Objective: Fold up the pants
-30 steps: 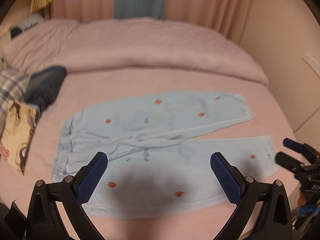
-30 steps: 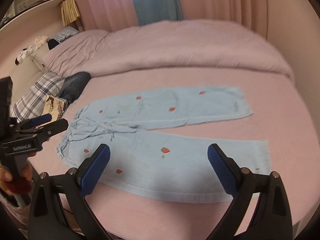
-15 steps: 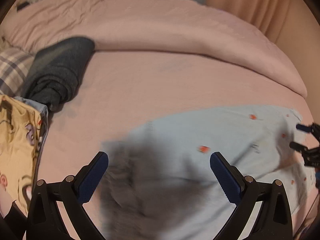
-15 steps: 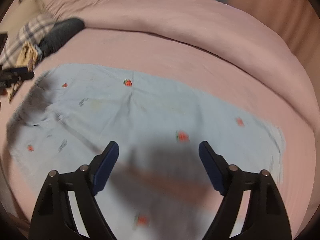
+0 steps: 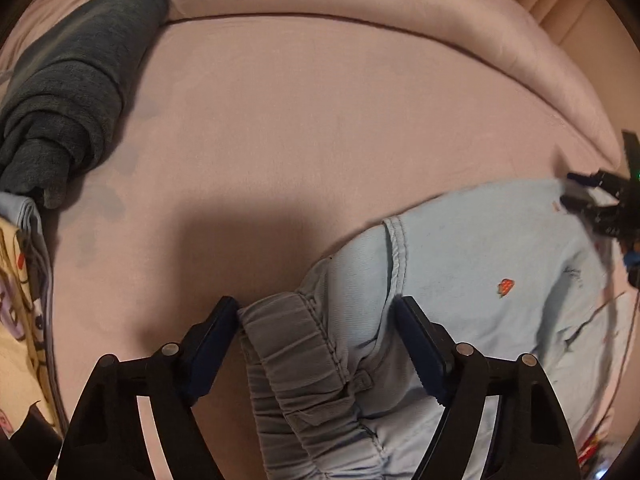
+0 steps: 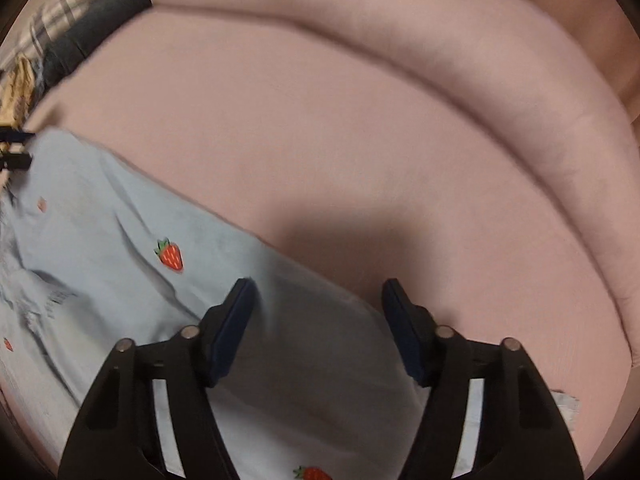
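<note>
Light blue pants with a strawberry print lie flat on the pink bed. My left gripper is open and low over the gathered elastic waistband, which sits between its blue pads. My right gripper is open and low over the far edge of a pant leg; the leg's edge runs between its pads. The right gripper also shows at the right edge of the left wrist view, and the left gripper's tips show at the left edge of the right wrist view.
A folded dark grey garment lies at the upper left of the bed, with plaid fabric and a yellow printed cloth beside it. A rolled pink duvet runs along the far side.
Both grippers have dropped from above the bed down to the pants. The left moved to the waistband and the right to the leg's far edge. Both stay open.
</note>
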Action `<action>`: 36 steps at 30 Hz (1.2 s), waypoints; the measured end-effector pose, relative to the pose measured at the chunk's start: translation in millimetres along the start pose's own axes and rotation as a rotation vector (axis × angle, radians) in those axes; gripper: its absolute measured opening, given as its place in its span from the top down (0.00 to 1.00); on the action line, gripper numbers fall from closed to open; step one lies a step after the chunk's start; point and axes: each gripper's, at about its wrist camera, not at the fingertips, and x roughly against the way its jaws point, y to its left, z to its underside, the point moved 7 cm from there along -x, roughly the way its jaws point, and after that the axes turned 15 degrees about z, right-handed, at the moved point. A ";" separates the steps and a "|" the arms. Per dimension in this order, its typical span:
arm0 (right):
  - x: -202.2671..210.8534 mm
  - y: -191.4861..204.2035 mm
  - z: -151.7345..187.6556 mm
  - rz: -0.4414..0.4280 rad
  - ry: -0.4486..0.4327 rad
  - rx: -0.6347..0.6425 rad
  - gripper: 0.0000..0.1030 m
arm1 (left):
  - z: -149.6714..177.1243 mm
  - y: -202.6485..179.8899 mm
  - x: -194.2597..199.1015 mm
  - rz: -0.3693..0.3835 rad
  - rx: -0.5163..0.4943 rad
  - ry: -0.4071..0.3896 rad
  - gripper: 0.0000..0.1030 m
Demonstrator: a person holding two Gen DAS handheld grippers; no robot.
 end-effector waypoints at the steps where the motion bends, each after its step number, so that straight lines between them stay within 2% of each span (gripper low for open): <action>1: -0.3 0.1 -1.0 -0.003 -0.008 -0.003 0.37 | 1.0 -3.5 0.8 -0.010 -0.011 -0.006 0.26; 3: 3.2 -2.5 -0.8 -0.030 -0.009 -0.024 0.49 | 3.9 -9.4 3.3 -0.019 -0.027 -0.019 0.31; 5: 11.2 0.0 1.7 -0.016 -0.029 0.012 0.82 | 6.9 -15.8 6.6 -0.010 -0.033 -0.035 0.41; 8: 21.1 6.7 8.7 0.054 -0.048 0.099 0.93 | 13.2 -26.6 14.2 -0.034 -0.049 -0.066 0.47; 10: 27.3 4.7 10.2 0.089 -0.062 0.106 0.94 | 13.9 -18.3 23.1 -0.046 -0.047 -0.080 0.50; 13: 46.1 -6.2 1.2 0.122 -0.114 0.055 0.95 | 16.7 -22.6 47.2 -0.029 -0.048 -0.154 0.51; 14: 55.1 -10.7 -0.9 0.126 -0.133 0.036 0.95 | 16.9 -22.3 51.7 -0.032 -0.067 -0.179 0.50; 15: 61.0 -13.7 -1.4 0.143 -0.156 0.034 0.95 | 18.1 -20.9 50.1 -0.055 -0.076 -0.179 0.45; 16: 59.5 -12.2 -5.3 0.160 -0.162 0.038 0.94 | 20.2 -12.5 38.3 -0.130 -0.052 -0.134 0.44; 17: 49.3 -9.9 -5.8 0.163 -0.128 0.042 0.95 | 22.0 -4.7 27.2 -0.193 -0.029 -0.099 0.44; 18: 37.2 -10.0 -3.4 0.201 -0.090 0.061 0.95 | 23.9 -0.1 17.7 -0.224 -0.009 -0.067 0.41; 19: 23.7 -9.8 -1.4 0.251 -0.053 0.085 0.91 | 24.4 1.9 13.6 -0.225 0.021 -0.066 0.40; 20: 8.0 -5.9 0.3 0.276 -0.009 0.089 0.89 | 24.0 1.2 16.7 -0.219 0.037 -0.076 0.40; 23: 11.7 -3.7 -12.3 0.326 -0.032 0.120 0.80 | 22.6 -9.3 42.1 -0.173 0.032 -0.143 0.40; 24: 15.5 -7.0 -13.7 0.299 -0.022 0.121 0.78 | 21.4 -16.7 54.3 -0.160 0.011 -0.184 0.39; 25: 18.4 -7.1 -17.1 0.274 -0.024 0.114 0.74 | 21.2 -23.9 58.0 -0.146 -0.008 -0.205 0.32; 27: 34.9 -18.4 -22.5 0.225 -0.074 0.084 0.68 | 19.2 -43.9 62.2 -0.075 -0.052 -0.229 0.27; 28: 44.5 -26.7 -16.3 0.201 -0.100 0.060 0.63 | 13.0 -53.9 54.6 -0.036 -0.065 -0.227 0.27; 30: 43.9 -23.2 -14.9 0.139 -0.125 0.012 0.62 | 1.6 -71.9 27.3 -0.007 -0.104 -0.198 0.27; 31: 40.9 -19.3 -18.0 0.116 -0.133 0.001 0.64 | -8.1 -76.0 15.1 -0.024 -0.120 -0.188 0.27; 33: 24.6 -8.1 -18.4 0.127 -0.110 0.016 0.64 | -21.1 -91.5 -22.4 -0.126 -0.170 -0.155 0.27; 34: 9.2 -4.8 -16.3 0.159 -0.073 0.028 0.63 | -25.3 -92.7 -43.0 -0.221 -0.204 -0.143 0.21; 35: 10.2 -6.0 -26.7 0.173 -0.102 0.016 0.62 | -29.3 -94.8 -46.1 -0.252 -0.204 -0.182 0.20; 36: 10.3 -10.6 -30.3 0.173 -0.114 0.001 0.61 | -33.7 -92.6 -41.7 -0.240 -0.180 -0.202 0.20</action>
